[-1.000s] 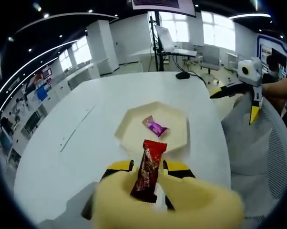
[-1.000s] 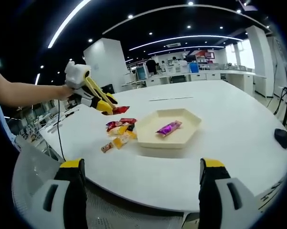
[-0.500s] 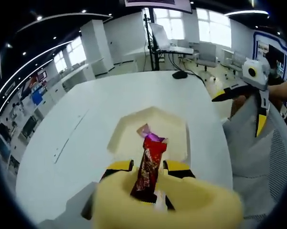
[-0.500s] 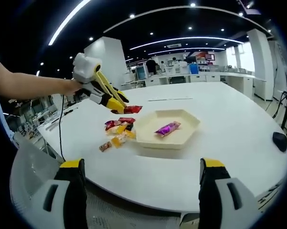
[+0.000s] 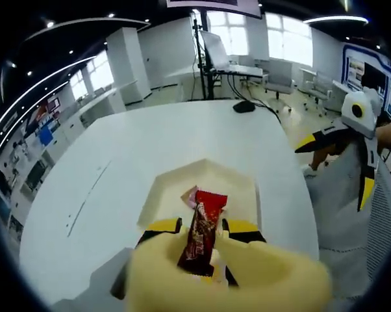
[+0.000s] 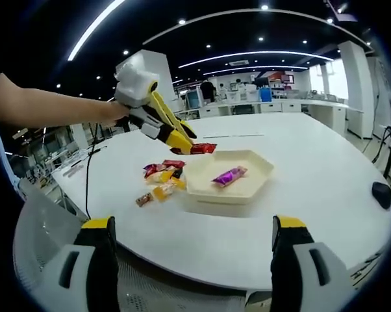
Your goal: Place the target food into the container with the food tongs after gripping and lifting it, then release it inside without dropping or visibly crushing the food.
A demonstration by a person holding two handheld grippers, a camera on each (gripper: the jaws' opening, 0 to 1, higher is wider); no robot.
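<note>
My left gripper is shut on a red snack bar, which stands up between its yellow jaws. In the right gripper view that left gripper hangs over the near-left rim of the cream hexagonal tray, with the red snack bar sticking out over it. A purple wrapped candy lies in the tray; the bar partly hides that candy in the left gripper view. My right gripper stands open in front of the table's near edge, holding nothing, and its yellow-tipped jaws come in at the right.
A small heap of wrapped snacks lies on the round white table left of the tray. A black mouse sits near the table's right edge. A mesh chair back is at my lower left. Desks and monitors fill the room behind.
My left gripper has carried the red bar from beside the snack heap to over the tray's rim. The right gripper has stayed open and still.
</note>
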